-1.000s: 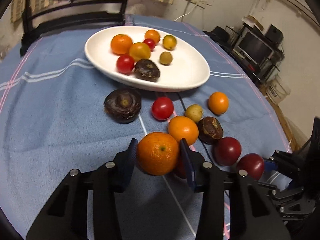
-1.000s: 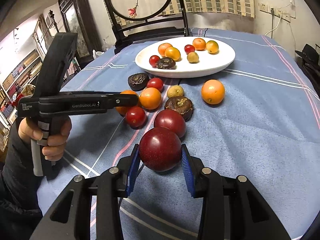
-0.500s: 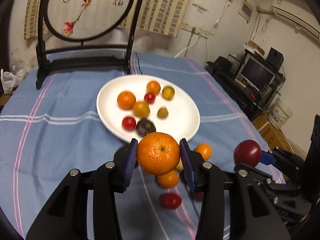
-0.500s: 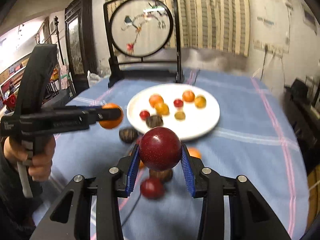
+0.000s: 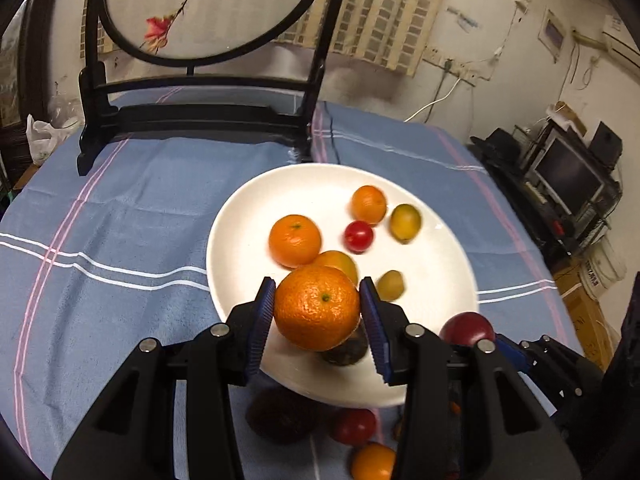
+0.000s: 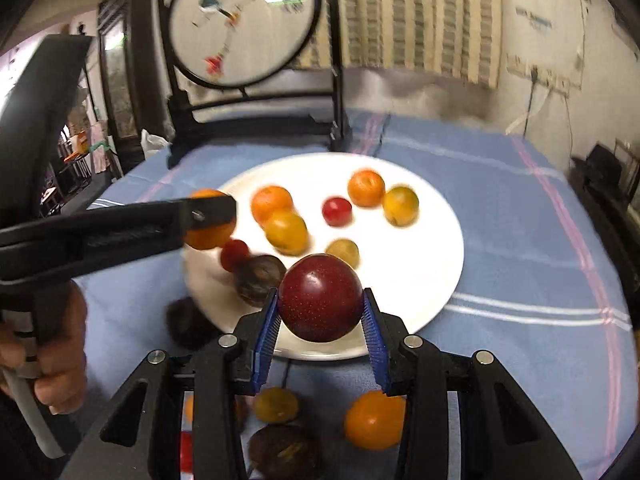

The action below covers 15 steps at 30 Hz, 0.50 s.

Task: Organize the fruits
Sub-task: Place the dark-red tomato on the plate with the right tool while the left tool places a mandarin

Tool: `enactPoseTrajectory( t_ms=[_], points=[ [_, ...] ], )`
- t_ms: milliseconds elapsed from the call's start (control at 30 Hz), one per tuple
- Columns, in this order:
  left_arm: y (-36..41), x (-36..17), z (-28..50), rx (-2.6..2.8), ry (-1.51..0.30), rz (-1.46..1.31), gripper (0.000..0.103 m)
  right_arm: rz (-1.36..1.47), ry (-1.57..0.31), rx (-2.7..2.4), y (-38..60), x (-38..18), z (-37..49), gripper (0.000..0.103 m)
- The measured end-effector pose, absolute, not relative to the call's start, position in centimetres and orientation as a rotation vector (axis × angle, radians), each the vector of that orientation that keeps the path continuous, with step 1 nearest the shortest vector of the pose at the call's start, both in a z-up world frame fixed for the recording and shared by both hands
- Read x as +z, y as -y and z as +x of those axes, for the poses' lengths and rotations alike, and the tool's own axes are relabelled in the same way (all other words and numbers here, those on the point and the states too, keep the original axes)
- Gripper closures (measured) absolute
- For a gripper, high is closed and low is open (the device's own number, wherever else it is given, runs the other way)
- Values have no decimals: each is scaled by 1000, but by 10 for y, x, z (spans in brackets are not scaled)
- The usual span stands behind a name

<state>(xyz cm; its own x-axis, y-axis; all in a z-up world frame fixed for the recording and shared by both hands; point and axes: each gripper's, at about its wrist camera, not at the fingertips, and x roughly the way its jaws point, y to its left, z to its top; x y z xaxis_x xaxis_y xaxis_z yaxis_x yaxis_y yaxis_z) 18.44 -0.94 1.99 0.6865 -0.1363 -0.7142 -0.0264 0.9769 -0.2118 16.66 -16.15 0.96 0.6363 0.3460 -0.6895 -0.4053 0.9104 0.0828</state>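
My left gripper [image 5: 318, 312] is shut on an orange mandarin [image 5: 317, 307] and holds it in the air over the near-left part of the white plate [image 5: 240, 240]. My right gripper [image 6: 320, 312] is shut on a dark red plum [image 6: 321, 297], raised over the plate's [image 6: 432, 264] near edge. On the plate lie several small fruits: mandarins, cherry tomatoes, yellowish fruits and a dark brown one. The right wrist view also shows the left gripper [image 6: 208, 216] from the side, with a hand [image 6: 60, 344] on its handle. The plum [image 5: 466, 328] appears low right in the left wrist view.
Loose fruits lie on the blue striped tablecloth [image 6: 520, 240] near the plate: an orange one [image 6: 374, 420], a yellowish one [image 6: 276, 404], dark brown ones [image 6: 284, 452], a red tomato [image 5: 354, 426]. A black-framed round screen [image 5: 200, 8] stands at the table's far edge.
Both grippers have lifted their fruits off the cloth and carried them forward to above the plate. The loose fruits now lie below and behind the fingers.
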Motion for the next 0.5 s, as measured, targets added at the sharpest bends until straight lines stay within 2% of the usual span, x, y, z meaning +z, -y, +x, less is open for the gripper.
enactPoseTrajectory(
  t_ms=[233,267,333,367,500],
  points=[
    [15,7,188,-56,-810,-176,60,-51,-806,442,159,-4,174,61],
    [17,6,187,-57,-805,-175,59,-42,-801,440,159,-4,174,53],
    [18,8,183,-49,-773,-181,40,-39,-786,435,160,-3,173,46],
    [18,12,179,-34,-751,-179,25,-43,-776,431,160,-2,171,46],
    [18,29,161,-20,-663,-151,22,-46,-747,431,164,6,164,45]
  ],
)
